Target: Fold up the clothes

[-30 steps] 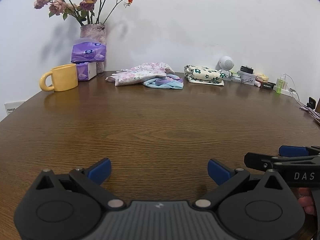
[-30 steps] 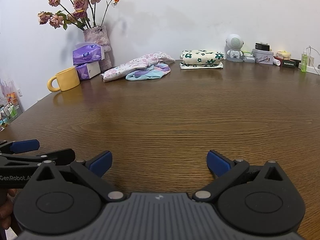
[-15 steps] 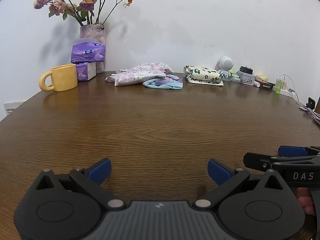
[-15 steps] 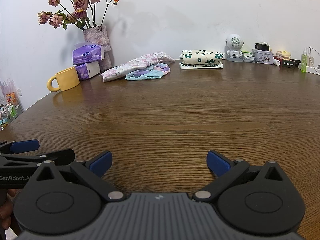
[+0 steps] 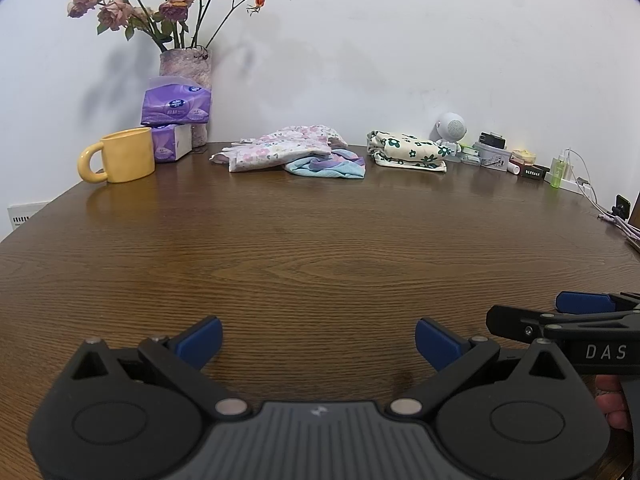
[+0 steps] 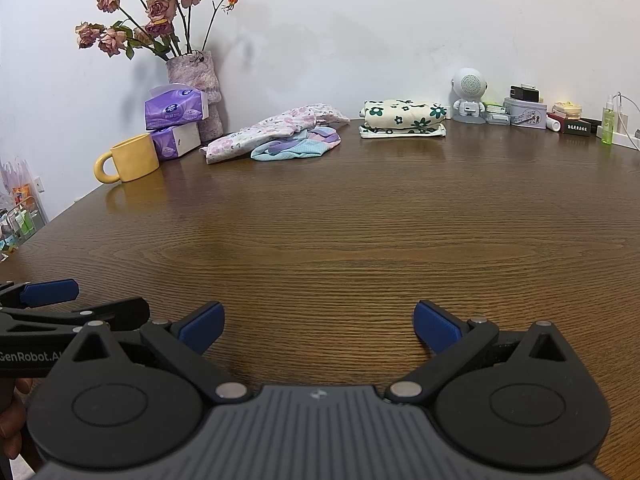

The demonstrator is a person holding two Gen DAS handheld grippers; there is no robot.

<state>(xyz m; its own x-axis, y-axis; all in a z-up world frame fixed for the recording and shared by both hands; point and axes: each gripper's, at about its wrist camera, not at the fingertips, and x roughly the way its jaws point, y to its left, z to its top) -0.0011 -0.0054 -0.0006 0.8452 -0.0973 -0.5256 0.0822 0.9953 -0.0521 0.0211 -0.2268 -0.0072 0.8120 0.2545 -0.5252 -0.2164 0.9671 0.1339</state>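
At the far side of the brown wooden table (image 5: 320,248) lies a loose pink floral garment (image 5: 280,153) over a crumpled blue-purple one (image 5: 332,165). Right of them sits a folded cream cloth with green flowers (image 5: 408,153). The right wrist view shows the same pink garment (image 6: 276,130), blue garment (image 6: 298,146) and folded cloth (image 6: 402,117). My left gripper (image 5: 318,342) is open and holds nothing, low over the near table edge. My right gripper (image 6: 318,326) is open too, beside it. Each gripper shows at the other view's side.
A yellow mug (image 5: 122,156), purple tissue packs (image 5: 176,118) and a vase of dried roses (image 5: 186,68) stand at the back left. A small white robot figure (image 6: 468,94), boxes, a green bottle (image 6: 607,122) and cables line the back right.
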